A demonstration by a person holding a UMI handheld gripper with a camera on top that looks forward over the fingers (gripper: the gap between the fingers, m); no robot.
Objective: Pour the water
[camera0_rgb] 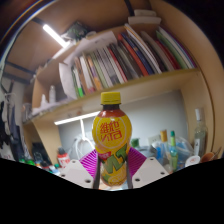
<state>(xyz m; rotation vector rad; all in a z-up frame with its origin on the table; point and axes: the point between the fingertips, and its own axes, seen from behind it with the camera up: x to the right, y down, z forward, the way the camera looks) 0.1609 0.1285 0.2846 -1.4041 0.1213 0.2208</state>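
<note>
A hand-held gripper (112, 170) clamps a yellow drink bottle (111, 140) at lower centre of the frame, its two fingers pressed against the bottle's lower sides, one magenta pad (90, 160) showing at the left of the label and the other at the right. The bottle stands upright and appears to be held clear of any surface, its yellow cap (111, 98) in place on the neck (a pour cannot start until that comes off, by the look of it). Behind it, at lower right, a cluster of bottles and containers (172, 150) crowds a work surface; no receiving cup can be made out among them. Farther back, a lit strip lamp (72, 119) glows under a wooden shelf (130, 85) that runs across mid-frame, loaded with leaning books and folders (125, 55) toward the upper right. The risk from here is a slip: the grip sits low on a smooth, rounded body, so tilting could let the top-heavy bottle rotate between the pads or slide out onto the cluttered surface behind.
</note>
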